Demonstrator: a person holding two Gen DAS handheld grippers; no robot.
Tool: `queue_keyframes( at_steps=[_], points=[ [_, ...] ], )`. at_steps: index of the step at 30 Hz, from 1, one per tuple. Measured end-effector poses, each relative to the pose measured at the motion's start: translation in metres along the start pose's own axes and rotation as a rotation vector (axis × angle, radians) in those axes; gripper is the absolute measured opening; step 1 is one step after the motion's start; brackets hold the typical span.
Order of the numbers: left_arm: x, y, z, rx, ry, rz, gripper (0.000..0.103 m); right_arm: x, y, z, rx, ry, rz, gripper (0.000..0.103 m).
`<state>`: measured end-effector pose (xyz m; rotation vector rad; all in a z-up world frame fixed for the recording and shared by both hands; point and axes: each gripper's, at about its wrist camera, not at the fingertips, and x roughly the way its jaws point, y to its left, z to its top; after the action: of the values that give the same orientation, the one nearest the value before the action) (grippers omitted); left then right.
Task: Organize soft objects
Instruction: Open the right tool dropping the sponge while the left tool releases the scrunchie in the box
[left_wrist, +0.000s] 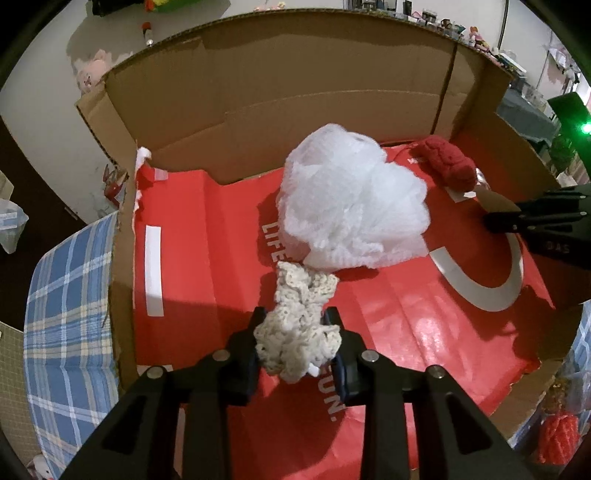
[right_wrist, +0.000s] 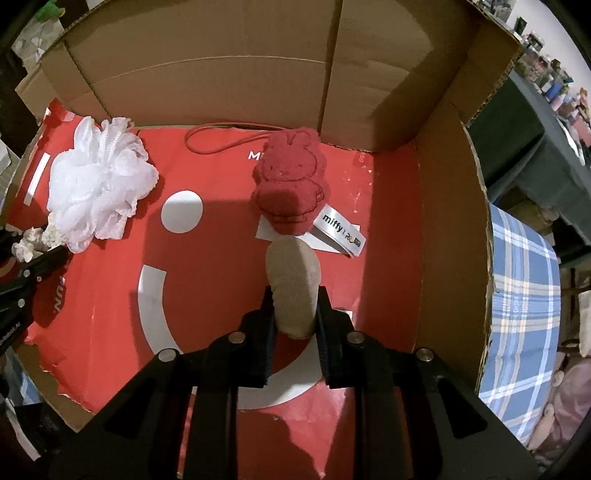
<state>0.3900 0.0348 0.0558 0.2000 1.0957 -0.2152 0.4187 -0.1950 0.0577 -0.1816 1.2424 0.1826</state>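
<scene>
Both grippers hang over a cardboard box (left_wrist: 258, 110) lined with red paper. My left gripper (left_wrist: 295, 317) is shut on a cream crocheted cloth (left_wrist: 299, 325), which dangles just in front of a white mesh bath pouf (left_wrist: 351, 203) lying on the lining. My right gripper (right_wrist: 294, 299) is shut on a beige plush oval (right_wrist: 293, 288), held just in front of a red plush rabbit (right_wrist: 290, 184) with a "miffy" tag. In the right wrist view the pouf (right_wrist: 98, 184) lies at the left, the cream cloth (right_wrist: 33, 240) and the left gripper's fingers beside it.
The box's walls (right_wrist: 443, 221) rise at the back and right; its red lining (left_wrist: 207, 258) is bare at the left and front. A blue plaid cloth (left_wrist: 66, 314) lies outside the box. Shelves with small items and plush toys stand around the room.
</scene>
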Motion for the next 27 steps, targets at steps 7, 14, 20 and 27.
queue_keyframes(
  at_steps=[7,14,20,27],
  points=[
    [0.0,0.004,-0.001,-0.007,0.0,0.001,0.043,0.003,0.0,0.0,-0.012,0.002,-0.017,0.024],
    [-0.002,-0.005,-0.003,0.003,-0.012,0.002,0.056,0.005,0.016,0.001,-0.041,-0.004,0.006,0.053],
    [-0.011,-0.012,-0.005,-0.004,-0.034,0.001,0.063,-0.007,0.022,-0.003,-0.041,-0.035,-0.004,0.053],
    [-0.054,-0.02,-0.015,-0.004,-0.134,0.014,0.08,-0.045,0.024,-0.021,-0.019,-0.089,0.019,0.064]
  ],
)
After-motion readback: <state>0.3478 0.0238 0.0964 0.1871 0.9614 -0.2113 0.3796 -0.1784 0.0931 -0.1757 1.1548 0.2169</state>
